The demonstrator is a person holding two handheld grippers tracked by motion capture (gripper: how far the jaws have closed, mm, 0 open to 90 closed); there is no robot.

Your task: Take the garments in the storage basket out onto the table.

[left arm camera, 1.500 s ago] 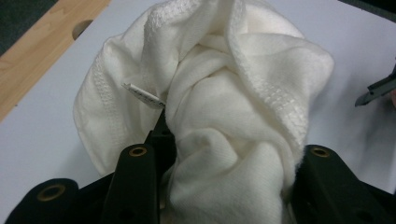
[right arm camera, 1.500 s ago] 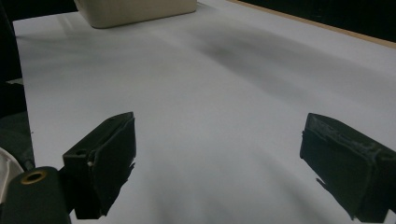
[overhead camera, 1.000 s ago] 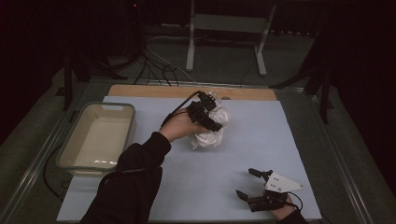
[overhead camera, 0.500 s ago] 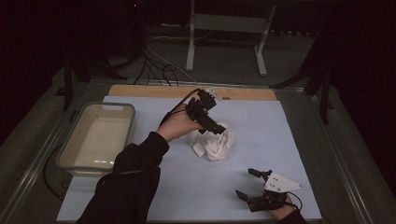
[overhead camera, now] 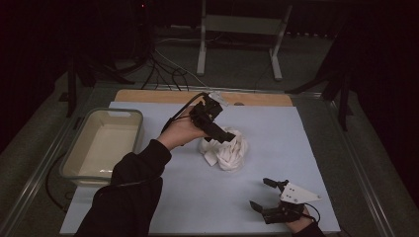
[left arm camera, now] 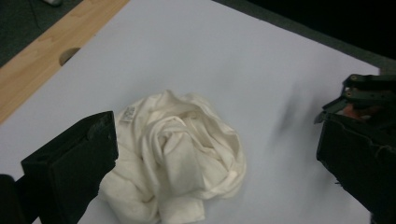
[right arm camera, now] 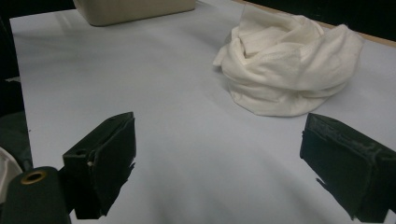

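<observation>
A crumpled white cloth [overhead camera: 228, 151] lies in a heap on the pale blue mat [overhead camera: 276, 133], near its middle. My left gripper [overhead camera: 223, 134] hovers just above the cloth's far left side, tilted down toward it. Its jaws have just been opening and now stand wide; in the left gripper view the left gripper [left arm camera: 215, 135] frames the cloth [left arm camera: 177, 154] lying below, untouched by the pads. My right gripper [overhead camera: 260, 193] rests open near the mat's front right edge. In the right gripper view the right gripper [right arm camera: 219, 149] faces the cloth [right arm camera: 289, 70] with bare mat between its jaws.
A cream plastic tub [overhead camera: 104, 143] stands at the mat's left edge, also seen as the tub [right arm camera: 135, 9]. A wooden strip [overhead camera: 197, 97] with a hole runs along the mat's far side. Metal frame legs [overhead camera: 202, 44] and cables lie on the floor beyond.
The left gripper opened and let go of the cloth, which settled and spread on the mat. The left hand lifted slightly off it. The right gripper stayed put.
</observation>
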